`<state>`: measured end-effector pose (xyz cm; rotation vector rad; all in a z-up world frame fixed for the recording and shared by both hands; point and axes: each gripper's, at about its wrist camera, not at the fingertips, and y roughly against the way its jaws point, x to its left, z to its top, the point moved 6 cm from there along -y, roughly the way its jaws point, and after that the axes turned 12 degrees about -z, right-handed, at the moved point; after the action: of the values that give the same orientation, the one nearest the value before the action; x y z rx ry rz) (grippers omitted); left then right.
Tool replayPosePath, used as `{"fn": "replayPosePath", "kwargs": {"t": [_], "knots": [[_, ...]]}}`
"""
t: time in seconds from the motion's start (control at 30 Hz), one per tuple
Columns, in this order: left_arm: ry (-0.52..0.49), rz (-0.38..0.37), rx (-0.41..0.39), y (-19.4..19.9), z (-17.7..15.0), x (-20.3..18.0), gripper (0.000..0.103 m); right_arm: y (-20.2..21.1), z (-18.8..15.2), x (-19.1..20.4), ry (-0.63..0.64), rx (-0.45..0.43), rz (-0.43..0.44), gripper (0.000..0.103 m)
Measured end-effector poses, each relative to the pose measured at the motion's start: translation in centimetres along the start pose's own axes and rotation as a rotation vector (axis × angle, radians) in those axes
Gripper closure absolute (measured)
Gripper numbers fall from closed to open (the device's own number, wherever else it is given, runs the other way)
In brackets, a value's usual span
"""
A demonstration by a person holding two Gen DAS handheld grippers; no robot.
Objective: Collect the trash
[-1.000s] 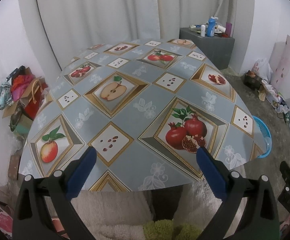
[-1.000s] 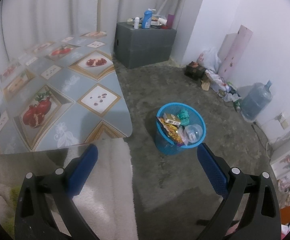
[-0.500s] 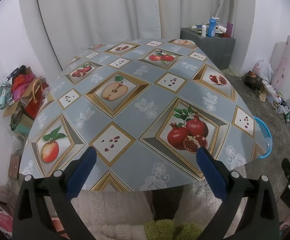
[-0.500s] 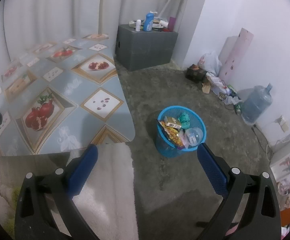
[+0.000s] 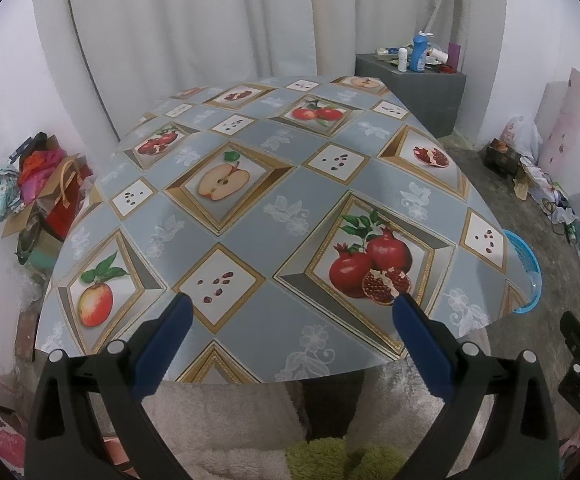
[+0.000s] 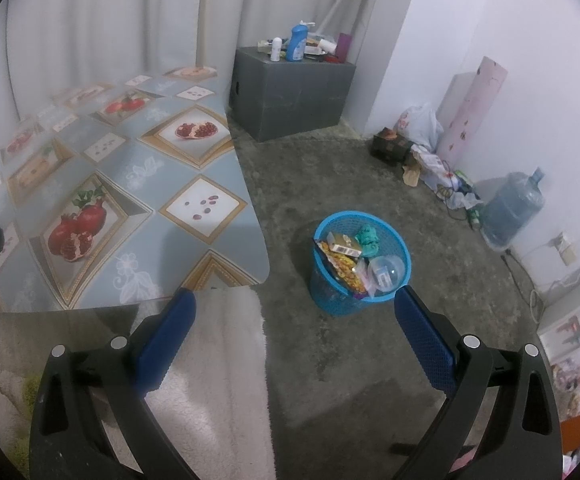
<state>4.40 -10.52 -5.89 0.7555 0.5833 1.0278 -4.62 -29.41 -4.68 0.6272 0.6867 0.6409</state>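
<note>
A blue mesh trash basket [image 6: 332,292] stands on the concrete floor to the right of the table. It holds wrappers, a small box, a teal crumpled piece and a clear plastic lid. Its rim also shows in the left wrist view [image 5: 528,264] past the table's right edge. My right gripper [image 6: 294,312] is open and empty, held above the floor just in front of the basket. My left gripper [image 5: 290,312] is open and empty over the near edge of the table [image 5: 249,216], which bears a fruit-print cloth with no trash showing on it.
A grey box [image 6: 290,92] with bottles on top stands at the back wall. Bags and clutter [image 6: 422,152] and a water jug [image 6: 510,208] line the right wall. More bags [image 5: 37,192] sit left of the table. A white fluffy rug [image 6: 217,380] lies below.
Both views have shifted slightly; the table and the basket sit a little lower and nearer in frame. Both grippers stay open and empty.
</note>
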Motion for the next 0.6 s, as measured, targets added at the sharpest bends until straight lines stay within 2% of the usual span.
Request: {"fn": "replayPosePath", "kwargs": {"t": [0.27, 0.6], "knots": [[-0.057, -0.042, -0.010, 0.2, 0.0, -1.5, 0.005, 0.0, -0.1, -0.2, 0.003, 0.003, -0.006, 0.008], [-0.057, -0.045, -0.009, 0.2, 0.2, -1.5, 0.005, 0.0, -0.3, -0.9, 0.003, 0.004, -0.007, 0.008]]}}
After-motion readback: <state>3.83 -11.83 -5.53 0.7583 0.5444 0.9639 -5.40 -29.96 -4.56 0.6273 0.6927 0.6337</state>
